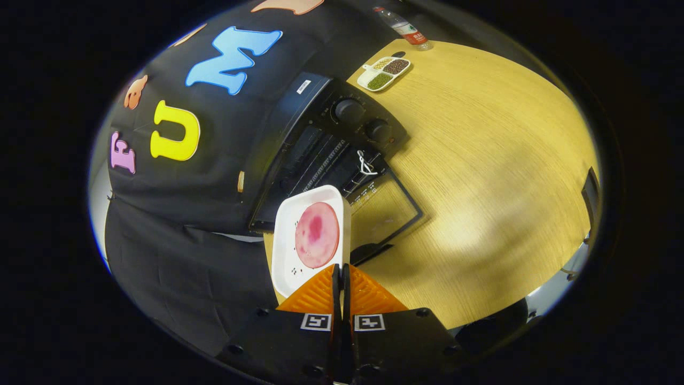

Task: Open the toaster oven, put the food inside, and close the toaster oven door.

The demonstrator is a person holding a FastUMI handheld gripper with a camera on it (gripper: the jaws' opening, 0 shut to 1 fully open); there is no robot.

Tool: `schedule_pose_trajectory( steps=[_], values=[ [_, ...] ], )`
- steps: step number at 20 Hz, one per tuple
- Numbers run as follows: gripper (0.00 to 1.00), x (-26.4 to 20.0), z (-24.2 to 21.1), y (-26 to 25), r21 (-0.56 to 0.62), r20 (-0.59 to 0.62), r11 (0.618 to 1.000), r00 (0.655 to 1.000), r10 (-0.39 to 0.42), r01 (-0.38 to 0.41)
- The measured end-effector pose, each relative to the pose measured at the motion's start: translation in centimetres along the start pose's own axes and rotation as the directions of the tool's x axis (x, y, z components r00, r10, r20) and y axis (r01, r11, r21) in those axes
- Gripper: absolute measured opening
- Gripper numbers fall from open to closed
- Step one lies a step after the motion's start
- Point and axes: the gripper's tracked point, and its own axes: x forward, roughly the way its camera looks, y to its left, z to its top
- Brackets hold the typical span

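The gripper (342, 275) is seen with its two orange fingers (315, 294) drawn together, almost no gap left between them, clamped on the near edge of a white tray (286, 240). The tray is held tilted above the wooden table (481, 176), and a round pink slice of food (317, 235) is carried on it. Just beyond the tray the black toaster oven (320, 133) is found against the booth wall, with its glass door (387, 214) let down flat toward the table and the wire rack (326, 160) inside exposed. Two knobs (363, 120) are set on its panel. Farther off on the table, a small divided dish (383, 73) of beans and a plastic bottle (403, 28) are placed well apart from the oven
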Motion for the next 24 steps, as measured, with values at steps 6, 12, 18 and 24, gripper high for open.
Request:
schedule_pose_trajectory(
  steps=[6,12,18,24],
  values=[
    [0.02,5.9,1.9,0.4,0.08,0.014,0.997,1.0,-0.012,0.011],
    [0.02,9.9,4.2,1.2,0.179,0.086,0.984,0.996,-0.029,0.013],
    [0.02,13.4,6.6,2.8,0.254,0.207,0.967,0.978,-0.015,-0.038],
    [0.02,15.6,8.8,4.2,0.31,0.29,0.945,0.957,0.007,-0.101]
  ],
)
